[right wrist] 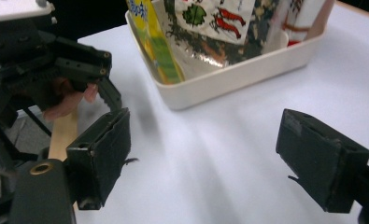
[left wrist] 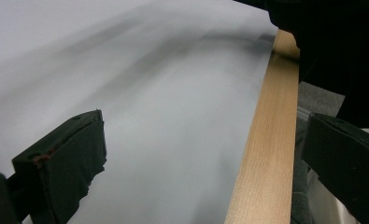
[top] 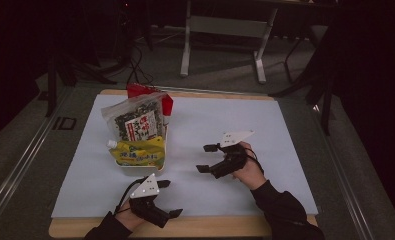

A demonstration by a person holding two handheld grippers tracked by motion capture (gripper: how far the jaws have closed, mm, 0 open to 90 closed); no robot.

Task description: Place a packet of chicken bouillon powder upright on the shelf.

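A white tub (top: 161,162) (right wrist: 229,79) on the left of the white sheet (top: 225,120) holds a yellow pouch (top: 137,152) (right wrist: 156,42), a clear seaweed snack bag (top: 135,120) (right wrist: 210,23) and a red packet (top: 145,92). My left gripper (top: 170,198) (left wrist: 203,163) lies at the table's front edge, below the tub, open and empty. In the right gripper view the left gripper (right wrist: 56,60) sits at upper left. My right gripper (top: 206,158) (right wrist: 210,163) hovers right of the tub, pointing at it, jaws wide open with nothing between them.
The sheet covers a wooden board whose front edge (top: 210,227) (left wrist: 266,154) runs beside the left gripper. Bare sheet stretches around both grippers. Beyond the table stand a white metal frame (top: 225,30) and floor cables (top: 135,65); a dark chair (top: 315,65) is at the right.
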